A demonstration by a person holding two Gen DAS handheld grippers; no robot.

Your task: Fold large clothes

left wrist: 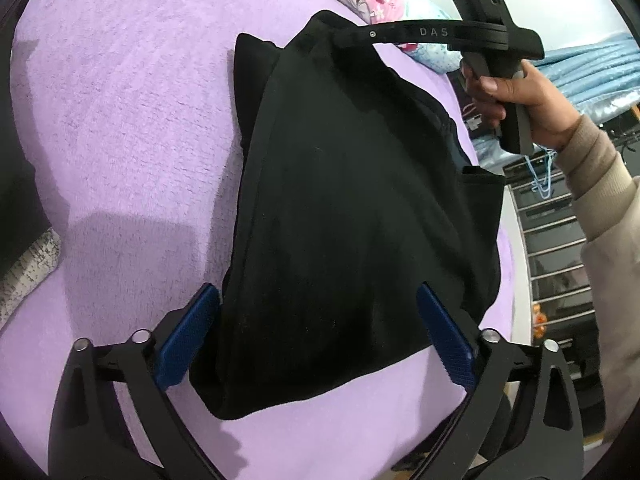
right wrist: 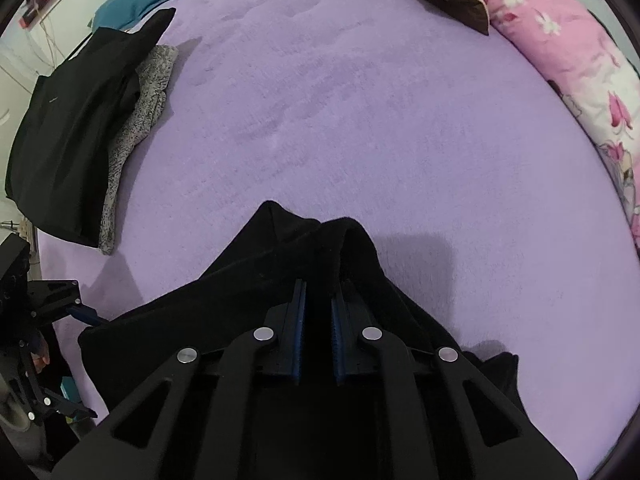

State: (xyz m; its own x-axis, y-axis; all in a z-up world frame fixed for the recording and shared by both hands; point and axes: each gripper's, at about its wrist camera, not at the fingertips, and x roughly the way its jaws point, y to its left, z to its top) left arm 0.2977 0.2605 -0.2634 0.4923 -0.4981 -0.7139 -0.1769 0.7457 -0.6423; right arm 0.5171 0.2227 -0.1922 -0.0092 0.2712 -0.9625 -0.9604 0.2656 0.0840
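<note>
Left wrist view first: the left gripper [left wrist: 316, 336] stands wide, its two blue pads either side of the near end of the black garment [left wrist: 352, 216], which fills the middle of the frame on the purple bed [left wrist: 132, 92]. Whether the pads touch the cloth I cannot tell. Upper right, the right gripper [left wrist: 340, 38] reaches in, a hand [left wrist: 516, 100] in a beige sleeve [left wrist: 600, 200] on its handle, tips at the garment's far top edge. Left of the garment the bed lies open right across to the frame's left edge. On the right the bed's edge runs close beside the garment, a metal rack [left wrist: 560, 240] beyond it.

Right wrist view: the right gripper [right wrist: 318, 320] is closed narrow, pinching a ridge of the black garment [right wrist: 224, 300] at bottom centre. Above it, a broad open stretch of purple bed [right wrist: 360, 100]. One pile of two folded pieces, black over grey [right wrist: 80, 132], sits at left. Pink floral bedding [right wrist: 560, 60] lines the upper right. The left gripper [right wrist: 90, 318] shows at lower left.
</note>
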